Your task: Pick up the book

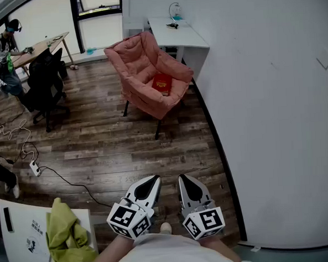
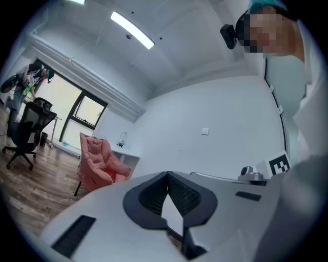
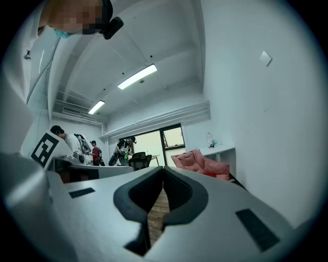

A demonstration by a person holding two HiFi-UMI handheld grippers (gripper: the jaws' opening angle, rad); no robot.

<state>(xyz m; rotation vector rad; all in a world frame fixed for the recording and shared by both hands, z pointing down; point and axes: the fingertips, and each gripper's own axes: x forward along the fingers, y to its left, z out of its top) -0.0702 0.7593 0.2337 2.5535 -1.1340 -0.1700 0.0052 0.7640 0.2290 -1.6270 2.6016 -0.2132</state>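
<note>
Dark wood plank floor (image 1: 109, 142), white wall (image 1: 272, 93) on the right. Pink padded chair (image 1: 141, 68) beside white desk (image 1: 177, 35). Black office chair (image 1: 45, 85) at wooden table (image 1: 39, 46) far left. Window (image 1: 98, 0) behind. Ceiling strip light (image 2: 132, 29) lit.

A wide stretch of brown wooden plank floor (image 1: 115, 147) lies open through the middle of the head view, up to the pink padded armchair (image 1: 135, 68) at upper centre. The plain white wall (image 1: 272, 93) closes the right side. A black office chair (image 1: 42, 85) and a black cable with a white power strip (image 1: 35, 169) crowd the left. The flat red book (image 1: 161, 83) lies uncovered on the seat, hemmed by the chair's arms and back.
</note>
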